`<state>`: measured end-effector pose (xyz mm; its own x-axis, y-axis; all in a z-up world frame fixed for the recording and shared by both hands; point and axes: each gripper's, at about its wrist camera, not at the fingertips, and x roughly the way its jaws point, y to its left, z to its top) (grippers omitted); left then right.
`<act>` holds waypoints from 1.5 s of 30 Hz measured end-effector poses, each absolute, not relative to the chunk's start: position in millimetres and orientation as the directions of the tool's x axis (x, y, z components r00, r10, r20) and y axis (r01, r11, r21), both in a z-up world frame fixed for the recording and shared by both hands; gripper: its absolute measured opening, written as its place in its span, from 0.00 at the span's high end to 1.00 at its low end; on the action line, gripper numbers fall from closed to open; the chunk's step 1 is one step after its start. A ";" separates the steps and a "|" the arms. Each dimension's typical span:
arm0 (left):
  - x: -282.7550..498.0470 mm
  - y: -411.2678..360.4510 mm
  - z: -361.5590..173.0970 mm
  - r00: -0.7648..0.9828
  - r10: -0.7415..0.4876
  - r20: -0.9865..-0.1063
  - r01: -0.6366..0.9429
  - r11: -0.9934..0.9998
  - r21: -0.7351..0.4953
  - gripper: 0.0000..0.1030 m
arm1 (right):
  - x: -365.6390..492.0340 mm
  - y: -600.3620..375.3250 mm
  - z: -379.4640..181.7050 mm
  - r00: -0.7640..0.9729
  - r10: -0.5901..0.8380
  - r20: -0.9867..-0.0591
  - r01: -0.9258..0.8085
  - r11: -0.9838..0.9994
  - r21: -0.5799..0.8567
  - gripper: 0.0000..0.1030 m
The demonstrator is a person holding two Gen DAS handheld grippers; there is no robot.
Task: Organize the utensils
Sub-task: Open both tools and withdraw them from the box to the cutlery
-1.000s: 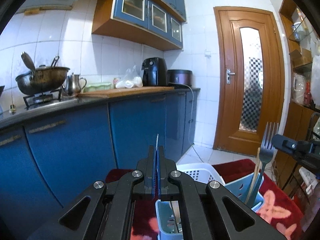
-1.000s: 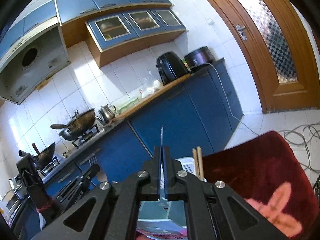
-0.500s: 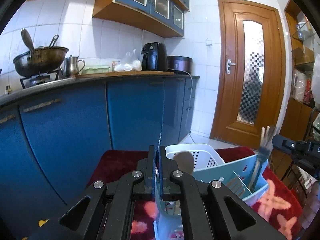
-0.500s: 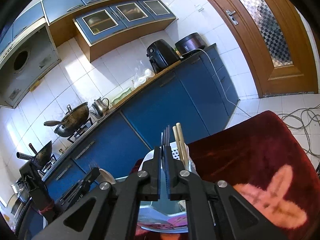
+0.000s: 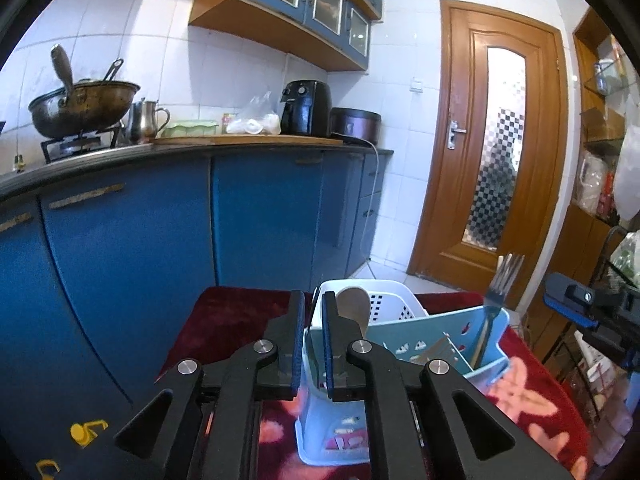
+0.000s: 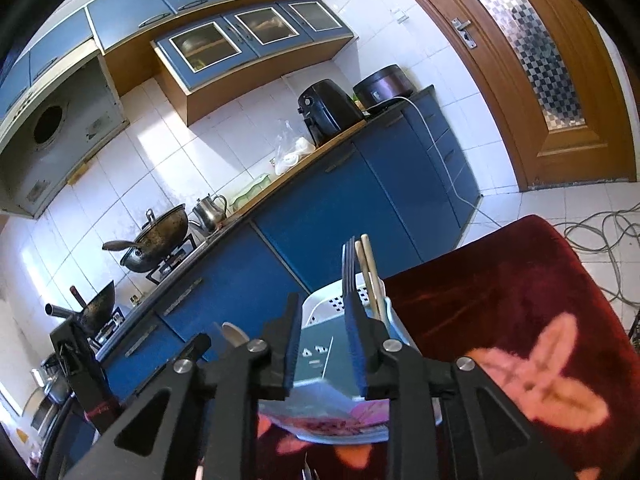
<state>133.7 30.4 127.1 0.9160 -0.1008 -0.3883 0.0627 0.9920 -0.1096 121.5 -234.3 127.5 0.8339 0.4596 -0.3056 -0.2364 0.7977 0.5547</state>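
Looks pretty far along to me. The light blue caddy (image 5: 436, 340) already has a fork (image 5: 494, 308) standing tines-up in its right-hand compartment, with a pair of wooden chopsticks (image 6: 370, 276) right beside it, and a wooden spoon (image 5: 354, 306) poking up from the left-hand compartment. I can't see any loose utensils lying around, though most of the near surface is hidden by the grippers, so I wouldn't swear it's all done.

The caddy sits on a dark red floral cloth (image 6: 500, 300), toward its far edge, with a white perforated basket (image 5: 384, 300) touching it from behind. What's inside the basket I can't tell.

Left gripper (image 5: 311, 344): jaws have just been cracking open, only a narrow gap, nothing between the pads, hovering just over the caddy's left end. Right gripper (image 6: 322, 352): jaws have just been opening too, noticeably wider, also empty, with the fork and chopsticks standing just past its right finger.

Behind it all are blue cabinets (image 5: 160, 248).
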 end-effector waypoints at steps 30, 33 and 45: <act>48.8 36.1 102.5 0.797 -0.146 -0.585 0.089 0.988 -0.126 0.64 | 30.3 -224.3 91.2 0.754 0.388 -0.530 -0.182 0.899 0.399 0.61; 39.1 36.1 97.0 0.782 -0.148 -0.605 0.091 0.988 -0.124 0.64 | 27.1 -220.3 85.8 0.735 0.385 -0.558 -0.187 0.907 0.378 0.61; 29.8 40.0 66.4 0.709 -0.113 -0.696 0.072 0.994 -0.088 0.63 | 25.3 -199.0 58.1 0.646 0.362 -0.672 -0.212 0.931 0.297 0.61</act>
<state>29.8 40.0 66.4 0.7094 -0.1130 -0.6957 0.0720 0.9935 -0.0880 25.3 -199.0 58.1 0.6460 0.3619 -0.6721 -0.2124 0.9309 0.2971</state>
